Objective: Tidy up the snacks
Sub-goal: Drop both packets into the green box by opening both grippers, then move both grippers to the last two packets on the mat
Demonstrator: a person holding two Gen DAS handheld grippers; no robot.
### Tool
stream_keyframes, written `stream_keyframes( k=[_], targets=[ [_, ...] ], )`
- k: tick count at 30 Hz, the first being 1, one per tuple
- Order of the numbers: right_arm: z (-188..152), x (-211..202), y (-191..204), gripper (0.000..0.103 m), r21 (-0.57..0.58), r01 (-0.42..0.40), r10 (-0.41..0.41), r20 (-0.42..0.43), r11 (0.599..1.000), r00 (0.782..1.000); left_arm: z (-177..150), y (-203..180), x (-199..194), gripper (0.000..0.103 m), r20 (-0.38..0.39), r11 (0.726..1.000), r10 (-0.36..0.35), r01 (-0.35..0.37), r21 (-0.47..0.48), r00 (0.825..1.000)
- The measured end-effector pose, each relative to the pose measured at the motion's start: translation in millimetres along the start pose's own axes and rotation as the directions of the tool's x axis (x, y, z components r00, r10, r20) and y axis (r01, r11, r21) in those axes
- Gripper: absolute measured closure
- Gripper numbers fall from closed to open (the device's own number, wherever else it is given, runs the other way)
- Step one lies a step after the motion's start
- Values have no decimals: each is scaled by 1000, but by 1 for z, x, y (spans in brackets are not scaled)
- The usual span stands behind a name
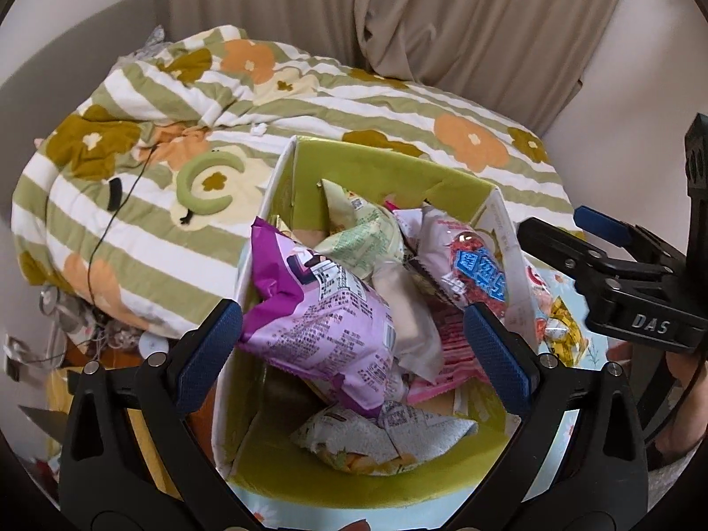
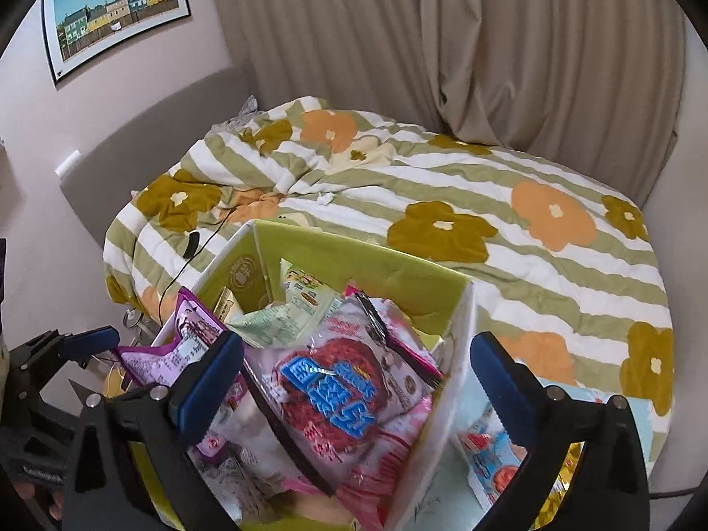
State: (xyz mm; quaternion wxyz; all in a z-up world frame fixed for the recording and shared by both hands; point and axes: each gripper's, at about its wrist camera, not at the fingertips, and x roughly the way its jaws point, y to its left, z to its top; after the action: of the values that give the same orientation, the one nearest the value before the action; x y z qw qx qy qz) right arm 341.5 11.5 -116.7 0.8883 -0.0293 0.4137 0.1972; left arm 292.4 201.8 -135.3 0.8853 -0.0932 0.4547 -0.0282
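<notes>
A cardboard box (image 1: 376, 163) with green inner walls stands on the bed and holds several snack packs. A purple bag (image 1: 323, 314), a pale green pack (image 1: 367, 239), a clear pack with red and blue print (image 1: 469, 265) and a white speckled pack (image 1: 376, 438) lie in it. My left gripper (image 1: 354, 349) is open and empty above the box. My right gripper (image 2: 367, 380) is open and empty over the box's right wall (image 2: 442, 407); the red and blue pack (image 2: 336, 394) lies below it. More snack packs (image 2: 491, 455) lie outside that wall.
A striped flower duvet (image 2: 442, 203) covers the bed behind the box. A green crescent-shaped item (image 1: 203, 181) and a black cable (image 1: 110, 230) lie on it. Beige curtains (image 2: 442, 44) hang behind. The right gripper shows in the left wrist view (image 1: 619, 274).
</notes>
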Motion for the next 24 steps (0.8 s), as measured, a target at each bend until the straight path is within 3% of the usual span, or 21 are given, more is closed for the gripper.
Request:
stream_keyframes(
  k=[12,18,24],
  targets=[
    [-24,-84,-28,1,91,54,-61,78,994,995,-16,-37,-54,3,81,999,-24,21,41,996],
    [-52,-120,-57,1,104,63,-74,100,993,992,-43,-91,-74,3,104,999,-8,3,48,995],
    [-82,-156,-116,1,124,52,-64,91,991,994,-66,-160,-72,3,98,998,-25,20,53,995]
  ],
)
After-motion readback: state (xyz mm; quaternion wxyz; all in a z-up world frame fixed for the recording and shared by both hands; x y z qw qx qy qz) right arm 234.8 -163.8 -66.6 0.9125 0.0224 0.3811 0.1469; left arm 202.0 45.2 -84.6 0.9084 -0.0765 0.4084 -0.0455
